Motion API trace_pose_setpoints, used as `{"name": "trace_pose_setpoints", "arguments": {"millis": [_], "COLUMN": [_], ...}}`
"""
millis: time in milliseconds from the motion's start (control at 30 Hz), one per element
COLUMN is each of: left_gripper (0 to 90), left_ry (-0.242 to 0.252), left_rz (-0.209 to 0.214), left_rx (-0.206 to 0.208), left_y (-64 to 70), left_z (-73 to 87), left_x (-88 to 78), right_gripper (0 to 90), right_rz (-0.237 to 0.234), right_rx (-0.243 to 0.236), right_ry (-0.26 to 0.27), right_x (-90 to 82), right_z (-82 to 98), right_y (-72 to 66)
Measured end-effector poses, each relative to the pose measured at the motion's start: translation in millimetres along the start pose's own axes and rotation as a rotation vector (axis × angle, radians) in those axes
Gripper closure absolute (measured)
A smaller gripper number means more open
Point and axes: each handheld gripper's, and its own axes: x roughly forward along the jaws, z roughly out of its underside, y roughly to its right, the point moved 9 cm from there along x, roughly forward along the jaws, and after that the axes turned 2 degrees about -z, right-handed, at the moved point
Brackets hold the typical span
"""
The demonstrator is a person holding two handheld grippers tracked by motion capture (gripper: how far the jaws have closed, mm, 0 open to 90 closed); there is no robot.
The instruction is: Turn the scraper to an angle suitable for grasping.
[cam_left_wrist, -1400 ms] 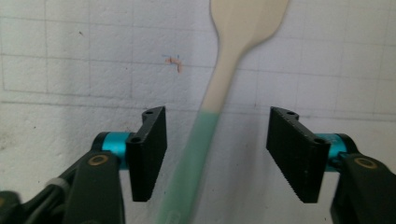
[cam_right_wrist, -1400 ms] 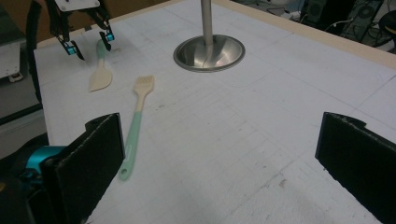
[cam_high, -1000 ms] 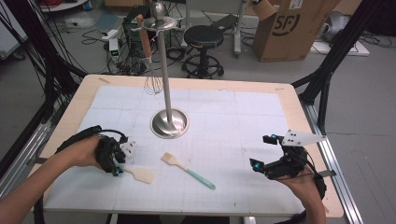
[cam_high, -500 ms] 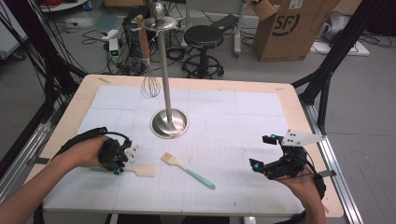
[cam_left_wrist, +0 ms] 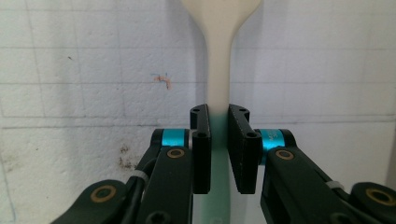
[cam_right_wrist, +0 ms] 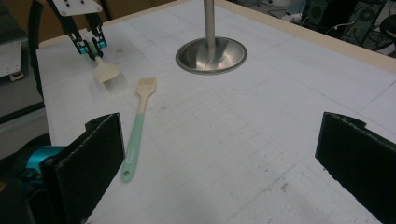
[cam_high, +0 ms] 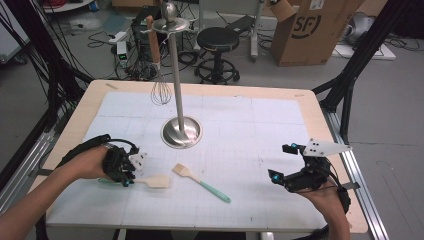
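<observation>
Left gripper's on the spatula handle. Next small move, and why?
Probably a short straight lift. The left gripper has just been closing, and its pads now clamp the spatula at the neck, where white meets green, while the blade lies flat on the mat. The brush lies close beside it, so rise before carrying toward the stand.

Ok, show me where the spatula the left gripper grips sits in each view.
High view: spatula lower left, by the left gripper.
Left gripper view: top centre, handle between the jaws.
Right gripper view: upper left.
Shared landmark: the pastry brush beside it.
</observation>
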Motion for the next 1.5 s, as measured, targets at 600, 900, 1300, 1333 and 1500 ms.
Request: {"name": "trace_pose_setpoints", "arguments": {"millis": [600,900,1300,1333,1500], "left_gripper": [80.3,80.3,80.3,80.3,80.3], "left_ry": [0.182,0.259,0.356,0.363,0.39], "left_rz": [-0.063,-0.075,-0.048,-0.051,-0.041], "left_rx": [-0.075,-0.104,-0.117,-0.118,-0.114], "left_y": [4.4,2.7,7.4,7.1,4.9], "left_z": [-28.9,-46.7,-84.2,-87.9,-109.6], "left_x": [-63.3,-84.6,-97.5,-97.7,-94.6], "right_gripper": [0.0,0.0,0.0,0.0,0.0], "right_rz": [-0.002,-0.001,0.003,0.002,0.002], "right_rx": [-0.023,-0.026,-0.036,-0.04,-0.043], "right_ry": [0.022,0.032,0.042,0.044,0.046], "right_x": [-4.7,-8.4,-11.2,-11.2,-13.4], "right_z": [-9.1,-11.9,-15.8,-16.1,-17.3], "right_y": [-5.3,-6.1,-7.6,-7.6,-8.8]}}
